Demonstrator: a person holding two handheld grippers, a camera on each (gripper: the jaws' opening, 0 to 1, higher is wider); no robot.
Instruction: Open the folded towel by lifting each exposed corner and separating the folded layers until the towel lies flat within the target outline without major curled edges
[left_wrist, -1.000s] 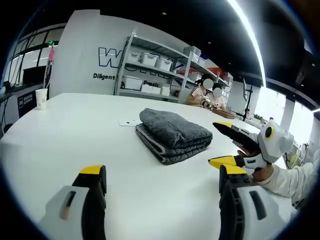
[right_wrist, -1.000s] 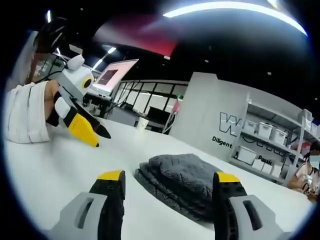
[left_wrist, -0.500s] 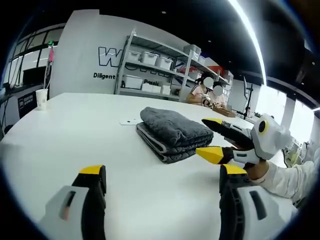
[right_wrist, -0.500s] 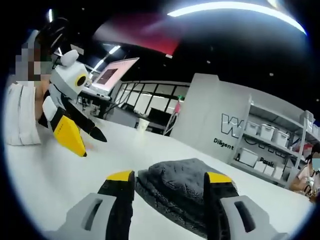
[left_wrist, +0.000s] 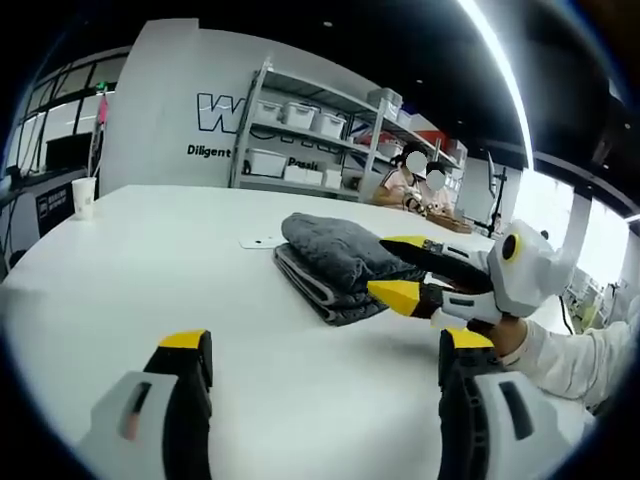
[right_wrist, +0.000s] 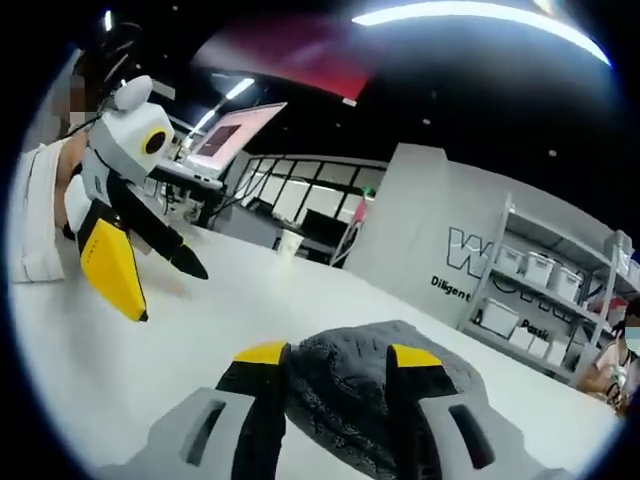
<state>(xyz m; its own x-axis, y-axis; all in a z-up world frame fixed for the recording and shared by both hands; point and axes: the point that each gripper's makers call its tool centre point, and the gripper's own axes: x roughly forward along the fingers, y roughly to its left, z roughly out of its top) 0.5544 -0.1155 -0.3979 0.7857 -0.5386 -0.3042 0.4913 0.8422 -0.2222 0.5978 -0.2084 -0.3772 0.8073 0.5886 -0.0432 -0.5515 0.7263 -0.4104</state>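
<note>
The right gripper (left_wrist: 405, 270) has been brought onto the folded towel (left_wrist: 335, 262); its half-open jaws straddle a corner, apparently not yet clamped.

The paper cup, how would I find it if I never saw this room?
Start at the big white table in the left gripper view and follow it to its far left edge. A small white paper cup stands there alone, upright, far from the folded dark grey towel.
</note>
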